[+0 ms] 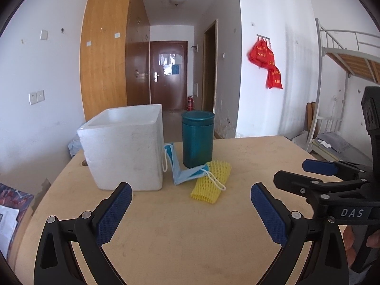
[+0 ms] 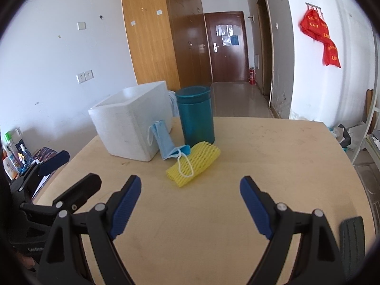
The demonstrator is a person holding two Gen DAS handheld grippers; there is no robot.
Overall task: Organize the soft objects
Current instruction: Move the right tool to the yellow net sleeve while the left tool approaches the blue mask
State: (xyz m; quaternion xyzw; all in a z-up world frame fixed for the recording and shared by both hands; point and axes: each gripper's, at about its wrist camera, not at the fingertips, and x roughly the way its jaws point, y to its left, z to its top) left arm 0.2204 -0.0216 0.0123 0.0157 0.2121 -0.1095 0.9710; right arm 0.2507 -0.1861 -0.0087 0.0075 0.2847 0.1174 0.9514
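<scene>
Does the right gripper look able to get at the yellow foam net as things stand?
Probably yes. The right gripper is open and empty, and bare table lies between it and the yellow foam net. One snag: the blue mask has its ear loop draped over the net.

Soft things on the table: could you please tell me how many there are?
2: a blue face mask leaning against the white foam box, and a yellow foam net sleeve lying before the teal canister. The box's inside is hidden.
</scene>
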